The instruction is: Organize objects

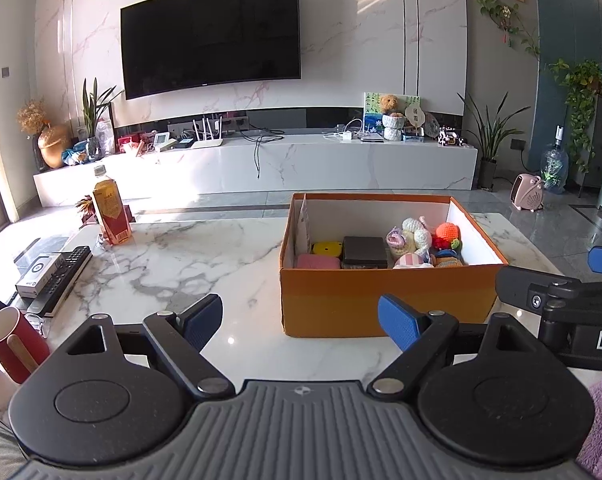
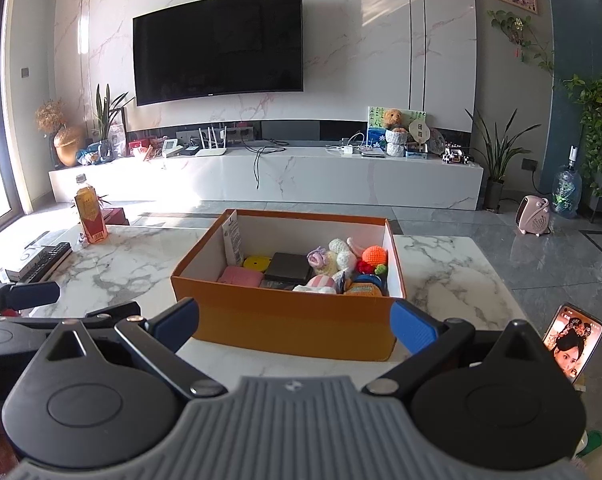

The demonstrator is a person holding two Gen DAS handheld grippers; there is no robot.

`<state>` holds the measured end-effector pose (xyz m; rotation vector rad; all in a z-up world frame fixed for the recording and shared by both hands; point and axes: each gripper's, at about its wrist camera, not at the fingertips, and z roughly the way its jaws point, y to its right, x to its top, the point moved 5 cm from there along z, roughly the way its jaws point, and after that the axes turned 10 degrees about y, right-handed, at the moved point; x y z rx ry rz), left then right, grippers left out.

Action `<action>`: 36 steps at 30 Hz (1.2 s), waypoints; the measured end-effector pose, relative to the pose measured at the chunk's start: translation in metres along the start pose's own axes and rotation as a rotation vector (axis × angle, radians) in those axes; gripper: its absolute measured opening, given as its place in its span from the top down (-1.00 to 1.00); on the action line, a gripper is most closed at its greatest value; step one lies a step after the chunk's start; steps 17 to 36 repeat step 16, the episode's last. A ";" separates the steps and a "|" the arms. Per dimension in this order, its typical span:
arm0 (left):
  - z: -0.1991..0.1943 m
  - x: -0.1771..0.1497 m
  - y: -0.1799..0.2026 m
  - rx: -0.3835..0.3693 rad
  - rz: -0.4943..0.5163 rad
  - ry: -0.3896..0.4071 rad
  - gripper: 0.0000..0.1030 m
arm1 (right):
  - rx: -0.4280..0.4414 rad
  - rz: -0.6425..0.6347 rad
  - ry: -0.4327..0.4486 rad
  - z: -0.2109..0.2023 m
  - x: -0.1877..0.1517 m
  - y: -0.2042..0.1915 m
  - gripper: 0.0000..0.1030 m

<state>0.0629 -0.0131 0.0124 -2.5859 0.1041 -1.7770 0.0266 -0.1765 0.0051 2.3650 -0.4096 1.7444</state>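
The left gripper [image 1: 301, 322] hangs low over the marble desk [image 1: 173, 264] with its fingers [image 1: 399, 322] spread wide and nothing between them. Ahead of its right finger, and a little beyond the tip, stands the orange box [image 1: 385, 300], open at the top. Inside the box lie a pink pouch [image 1: 317, 262] and a yellow round thing [image 1: 327, 249] at the side nearest the left finger, a dark flat case [image 1: 364, 251] in the middle, and several crocheted toys [image 1: 417, 240] (one is bright orange) at the far right side. Far ahead of the left finger a bottle of amber drink [image 1: 109, 210] stands upright on the desk. Beside that finger, further out to the left, there are a remote control [image 1: 63, 276] with a small white box [image 1: 39, 272] on top of it, and a red mug [image 1: 15, 344] nearer to the camera.

The right gripper [image 2: 295, 326] also has its fingers [image 2: 413, 326] wide apart and empty. In its own view the box sits directly ahead, between the two finger tips and just past them, not touching. Outside the right finger a phone [image 2: 573, 344] is propped up with its screen lit. Outside the left finger, the other gripper is partly seen, just beside it.
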 end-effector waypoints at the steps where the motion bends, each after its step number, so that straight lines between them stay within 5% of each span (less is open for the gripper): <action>1: 0.000 0.000 0.000 0.001 0.002 0.001 -0.95 | -0.001 0.000 -0.002 0.000 0.000 0.000 -0.98; 36: 0.000 0.000 -0.003 -0.007 -0.004 -0.008 -0.95 | 0.005 0.000 -0.017 0.003 -0.001 -0.003 -0.98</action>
